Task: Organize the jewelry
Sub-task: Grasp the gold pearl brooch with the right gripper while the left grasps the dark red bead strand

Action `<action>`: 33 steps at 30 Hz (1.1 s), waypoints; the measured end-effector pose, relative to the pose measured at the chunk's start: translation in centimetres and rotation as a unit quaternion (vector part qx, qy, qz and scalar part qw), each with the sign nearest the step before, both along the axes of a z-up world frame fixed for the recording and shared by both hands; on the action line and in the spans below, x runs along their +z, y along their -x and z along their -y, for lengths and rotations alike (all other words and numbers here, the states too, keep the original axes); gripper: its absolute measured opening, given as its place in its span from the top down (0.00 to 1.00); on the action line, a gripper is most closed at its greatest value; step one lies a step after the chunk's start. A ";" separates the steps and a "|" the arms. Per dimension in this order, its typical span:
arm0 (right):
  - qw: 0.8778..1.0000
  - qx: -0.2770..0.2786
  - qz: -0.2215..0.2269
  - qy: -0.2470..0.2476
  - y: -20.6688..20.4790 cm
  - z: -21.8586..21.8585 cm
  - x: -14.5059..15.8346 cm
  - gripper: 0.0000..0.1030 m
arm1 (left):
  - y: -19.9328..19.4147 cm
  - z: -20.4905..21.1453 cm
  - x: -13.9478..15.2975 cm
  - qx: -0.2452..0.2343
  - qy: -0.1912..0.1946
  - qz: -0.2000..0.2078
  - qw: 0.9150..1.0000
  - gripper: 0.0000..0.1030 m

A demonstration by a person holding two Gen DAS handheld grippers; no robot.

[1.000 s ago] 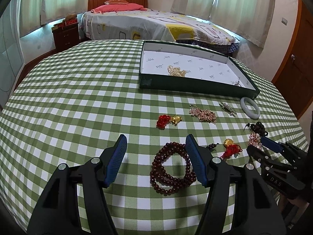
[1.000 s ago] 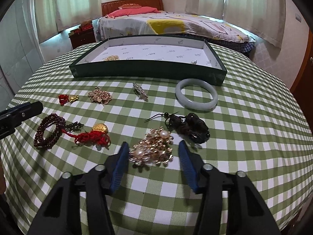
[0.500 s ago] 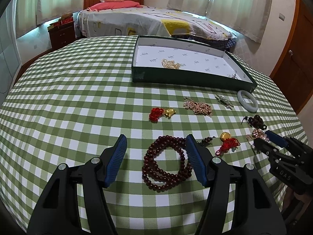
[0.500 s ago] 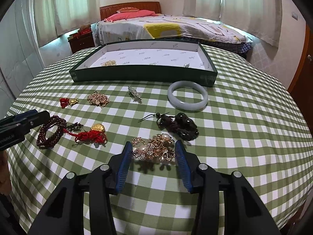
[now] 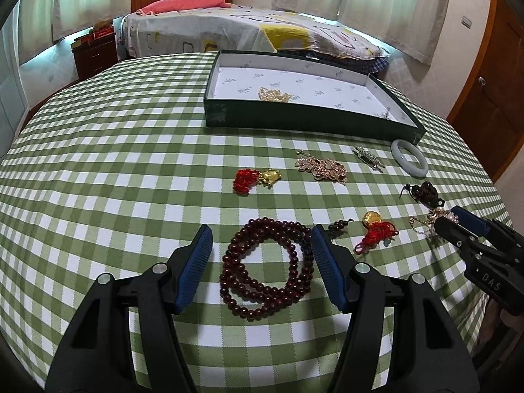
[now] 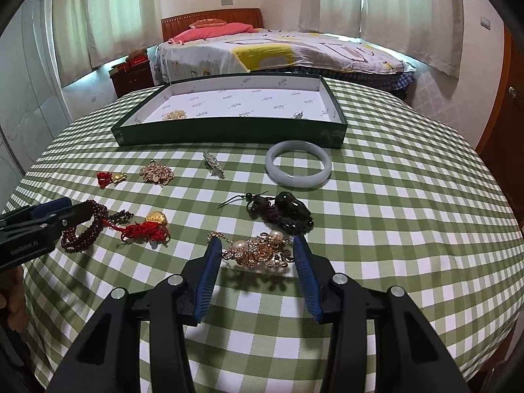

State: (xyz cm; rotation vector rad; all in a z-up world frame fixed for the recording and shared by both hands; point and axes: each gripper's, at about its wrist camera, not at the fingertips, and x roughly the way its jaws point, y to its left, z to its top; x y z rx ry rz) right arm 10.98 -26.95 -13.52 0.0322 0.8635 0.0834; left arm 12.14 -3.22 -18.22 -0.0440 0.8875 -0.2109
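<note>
Jewelry lay scattered on the checked counter (image 5: 131, 170) near its front edge. Left claw (image 5: 260, 242) stood wide around the dark red bead necklace (image 5: 267, 268), pads apart from the beads. Right claw (image 6: 257, 255) stood narrower, straddling the gold pearl brooch (image 6: 258, 252); contact with the pads couldn't be made out. Green tray (image 6: 229, 129) sat toward the far edge, white bangle (image 6: 298, 163) just before it.

We can read white letters, "DAS", on the side of the right gripper (image 5: 458, 226), at the right edge of the left wrist view. We can read "GenRobot.AI" on the side of the left gripper (image 6: 54, 211), at the left edge of the right wrist view.
</note>
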 end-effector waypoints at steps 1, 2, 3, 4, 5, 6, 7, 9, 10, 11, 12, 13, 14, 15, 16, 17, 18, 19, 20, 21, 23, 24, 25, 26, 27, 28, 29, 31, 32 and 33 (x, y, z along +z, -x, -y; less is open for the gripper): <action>1.000 0.000 0.000 0.000 0.0 0.0 0.0 0.56 | 0.0 0.2 -0.1 -0.003 -0.001 -0.001 1.000 0.41; 1.000 -0.001 0.000 -0.001 0.0 0.0 0.0 0.56 | 0.0 0.2 -0.2 -0.004 -0.002 -0.001 1.000 0.41; 1.000 -0.001 0.000 -0.001 0.0 0.0 0.0 0.56 | 0.0 0.3 -0.2 -0.005 -0.003 -0.002 1.000 0.41; 1.000 -0.001 0.000 -0.001 0.0 0.0 -0.1 0.56 | 0.0 0.4 -0.4 -0.006 -0.004 -0.003 1.000 0.41; 1.000 -0.001 0.000 -0.001 0.0 0.0 -0.1 0.56 | 0.0 0.4 -0.5 -0.007 -0.003 -0.004 1.000 0.41; 1.000 -0.001 0.000 -0.001 0.0 0.0 -0.1 0.56 | -0.1 0.4 -0.6 -0.007 -0.004 -0.004 1.000 0.41; 1.000 -0.001 0.000 -0.001 0.0 0.0 -0.1 0.56 | -0.1 0.5 -0.7 -0.007 -0.005 -0.004 1.000 0.41; 1.000 -0.001 -0.001 -0.001 0.0 0.0 -0.1 0.56 | -0.1 0.5 -0.8 -0.007 -0.008 -0.004 1.000 0.41; 1.000 -0.001 -0.001 -0.001 -0.1 0.0 -0.1 0.56 | 0.0 0.6 -0.8 -0.007 -0.011 -0.002 1.000 0.41; 1.000 -0.001 -0.001 -0.002 0.0 0.0 -0.1 0.56 | 0.0 0.6 -0.8 -0.006 -0.012 -0.001 1.000 0.41; 1.000 -0.001 -0.001 -0.002 0.0 0.0 -0.2 0.56 | 0.1 0.6 -0.7 -0.005 -0.013 0.001 1.000 0.41; 1.000 -0.001 -0.001 -0.002 0.0 0.0 -0.2 0.56 | 0.2 0.5 -0.6 -0.004 -0.012 0.003 1.000 0.41; 1.000 -0.001 -0.001 -0.002 0.0 0.0 -0.2 0.56 | 0.2 0.5 -0.5 -0.003 -0.013 0.008 1.000 0.41; 1.000 -0.001 -0.001 -0.002 0.0 0.0 -0.2 0.56 | 0.3 0.4 -0.4 -0.001 -0.013 0.012 1.000 0.41; 1.000 0.000 0.000 -0.002 0.0 0.0 -0.2 0.56 | 0.5 0.3 -0.1 0.003 -0.011 0.019 1.000 0.41; 1.000 0.000 -0.001 -0.002 0.0 0.0 -0.2 0.56 | 0.6 0.2 0.0 0.006 -0.009 0.025 1.000 0.39; 1.000 0.000 -0.001 -0.002 0.0 0.0 -0.2 0.56 | 0.7 0.1 0.2 0.007 -0.008 0.028 1.000 0.31; 1.000 0.000 -0.001 -0.002 0.0 0.0 -0.2 0.56 | 0.8 0.1 0.2 0.011 -0.011 0.031 0.999 0.29; 1.000 0.000 -0.001 -0.003 0.0 0.0 -0.2 0.56 | 0.8 0.1 0.1 0.015 -0.015 0.030 0.999 0.27; 1.000 0.000 -0.001 -0.003 0.0 0.0 -0.3 0.56 | 0.7 0.0 0.0 0.016 -0.018 0.026 0.999 0.27; 1.000 0.000 -0.001 -0.004 0.0 0.0 -0.3 0.56 | 0.6 0.1 -0.5 0.016 -0.018 0.014 1.000 0.27; 1.000 0.000 -0.001 -0.005 0.0 0.0 -0.3 0.56 | 0.5 0.1 -0.7 0.016 -0.020 0.010 1.000 0.27; 1.000 0.000 -0.001 -0.005 0.0 0.0 -0.4 0.56 | 0.5 0.1 -0.9 0.017 -0.022 0.007 1.000 0.27; 1.000 0.000 -0.002 -0.006 0.0 0.0 -0.4 0.56 | 0.5 0.2 -1.0 0.015 -0.028 0.008 0.999 0.27; 1.000 0.000 -0.002 -0.008 0.1 0.0 -0.4 0.56 | 0.5 0.4 -1.0 0.012 -0.032 0.009 0.999 0.27; 1.000 0.000 -0.002 -0.009 0.1 0.0 -0.4 0.56 | 0.5 0.6 -1.1 0.009 -0.041 0.010 0.999 0.27; 1.000 -0.001 -0.003 -0.010 0.1 0.0 -0.5 0.56 | 0.6 0.7 -1.1 0.006 -0.047 0.010 0.999 0.27; 1.000 -0.001 -0.003 -0.012 0.1 0.0 -0.5 0.56 | 0.7 0.8 -1.1 0.005 -0.049 0.012 0.999 0.34; 1.000 -0.001 -0.003 -0.012 0.0 0.1 -0.5 0.56 | 0.8 0.8 -1.0 0.002 -0.050 0.014 0.999 0.44; 1.000 -0.001 -0.003 -0.012 0.1 0.0 -0.5 0.56 | 0.9 0.9 -1.0 0.000 -0.050 0.015 0.999 0.53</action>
